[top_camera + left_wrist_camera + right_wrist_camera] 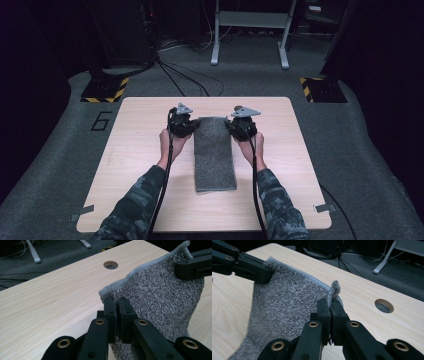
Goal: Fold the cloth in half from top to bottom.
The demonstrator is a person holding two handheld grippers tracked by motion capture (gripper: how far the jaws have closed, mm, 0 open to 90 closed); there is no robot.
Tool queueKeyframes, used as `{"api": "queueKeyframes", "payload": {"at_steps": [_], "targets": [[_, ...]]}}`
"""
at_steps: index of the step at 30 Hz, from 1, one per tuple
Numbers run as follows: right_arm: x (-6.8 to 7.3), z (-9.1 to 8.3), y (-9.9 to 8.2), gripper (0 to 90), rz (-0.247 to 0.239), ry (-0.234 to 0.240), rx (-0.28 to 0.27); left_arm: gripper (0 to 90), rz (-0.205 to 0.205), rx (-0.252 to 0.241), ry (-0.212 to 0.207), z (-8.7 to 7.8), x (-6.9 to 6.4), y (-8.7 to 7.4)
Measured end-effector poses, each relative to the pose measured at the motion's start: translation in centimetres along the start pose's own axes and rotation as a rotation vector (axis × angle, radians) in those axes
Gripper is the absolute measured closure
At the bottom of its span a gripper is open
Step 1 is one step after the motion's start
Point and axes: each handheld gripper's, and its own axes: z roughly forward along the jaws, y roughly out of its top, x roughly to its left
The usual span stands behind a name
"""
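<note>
The high view looks forward and down from above the person's side, taking in the whole table (140, 165). Each gripper view rides close behind its own jaws, facing along them — low over the tabletop. All three share the grey towel (214, 155) (160, 302) (284, 307).

The person wears camouflage-patterned long sleeves (134, 205) in grey-green tones, ending at the wrists. Each matte black two-jaw gripper, the left gripper (116, 305) and the right gripper (330, 305), has angular linkage arms studded with brass-ringed pivot holes. A grey three-cornered plate (184, 108) tops each, and a thin black cable (161, 192) trails along each forearm.
</note>
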Motion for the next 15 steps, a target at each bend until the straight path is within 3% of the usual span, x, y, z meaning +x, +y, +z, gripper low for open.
{"api": "queueKeyframes", "payload": {"at_steps": [6, 13, 15], "targets": [[1.0, -1.8, -1.1, 87.9, -0.049, 0.009, -0.023, 86.3, 0.025, -0.030, -0.026, -1.2, -1.3, -0.9], [2.3, -3.3, -3.4, 87.7, -0.053, 0.035, -0.040, 86.0, 0.065, -0.035, -0.048, -2.2, -2.9, -2.6], [2.7, -3.5, -4.2, 87.7, -0.051, 0.038, -0.044, 86.0, 0.060, -0.031, -0.059, -2.3, -3.2, -3.3]]}}
